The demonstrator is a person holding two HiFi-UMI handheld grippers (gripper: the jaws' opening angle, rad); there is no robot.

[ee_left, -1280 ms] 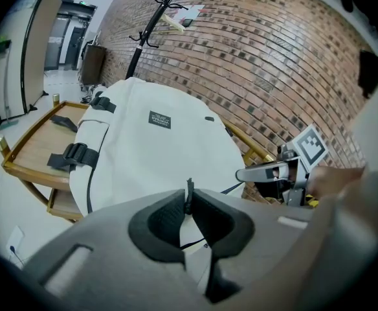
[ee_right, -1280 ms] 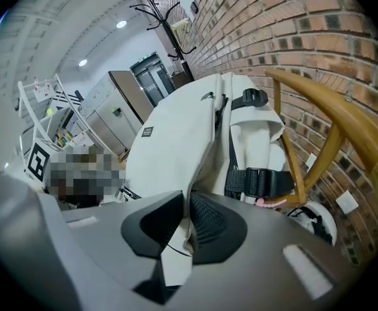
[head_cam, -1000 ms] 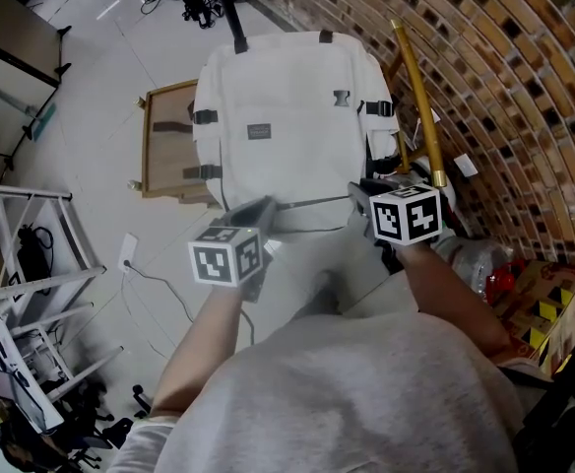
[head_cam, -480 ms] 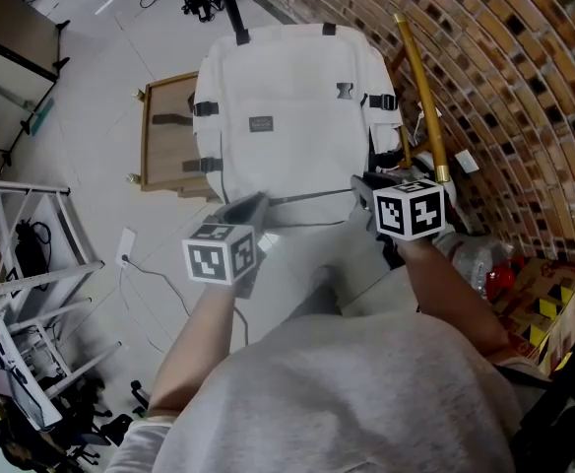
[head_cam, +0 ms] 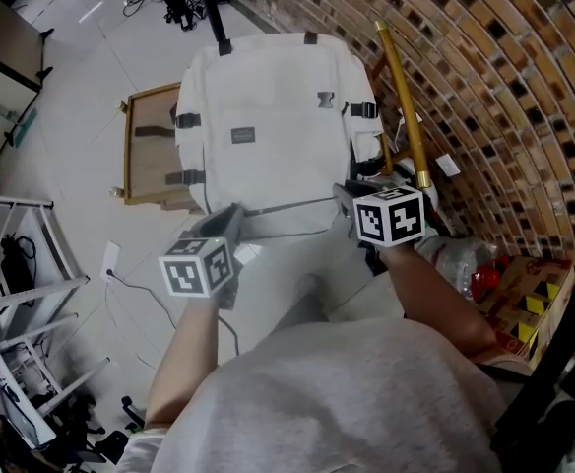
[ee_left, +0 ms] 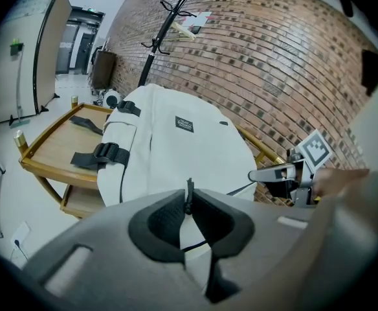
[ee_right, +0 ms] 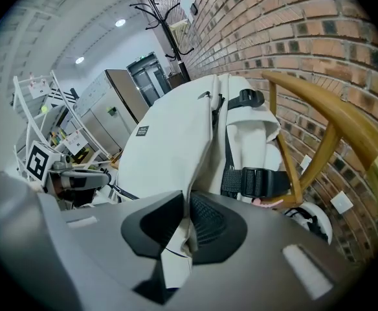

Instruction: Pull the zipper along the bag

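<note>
Left hand-held gripper (ee_left: 189, 204) has its jaws drawn narrow on a thin black zipper pull (ee_left: 189, 189). Only the pull's upper end sticks out above the pads; the rest is buried between them. The pull sits at the near edge of the white backpack (ee_left: 176, 141), at the left end of the dark zipper line (head_cam: 287, 206) that crosses the bag's lower front.

The right hand-held gripper (ee_right: 188, 224) is likewise nearly closed, pinching a fold of the backpack's (ee_right: 166, 148) white fabric; the fold passes through the pads and hangs out below them. From the left gripper view it (ee_left: 274, 173) is seen at the far right end of the zipper line, with its jaw tips partly lost against the bag's edge.

From the head view, the fingertips of the left (head_cam: 231, 215) and right (head_cam: 345, 194) grippers are hard to separate from the bag (head_cam: 268, 116), and the marker cubes cover much of each body. The backpack stands upright, partly on a wooden worktop (head_cam: 148, 136) with a raised rim and close to the brick wall (head_cam: 504, 87). Its bottom is cut off by the person's grey top (head_cam: 347, 392). A brass-coloured pole (head_cam: 398, 97) leans beside the bag's right side. A black strap buckle (ee_right: 257, 181) shows on that side in the right gripper view. What lies behind it is unclear.
</note>
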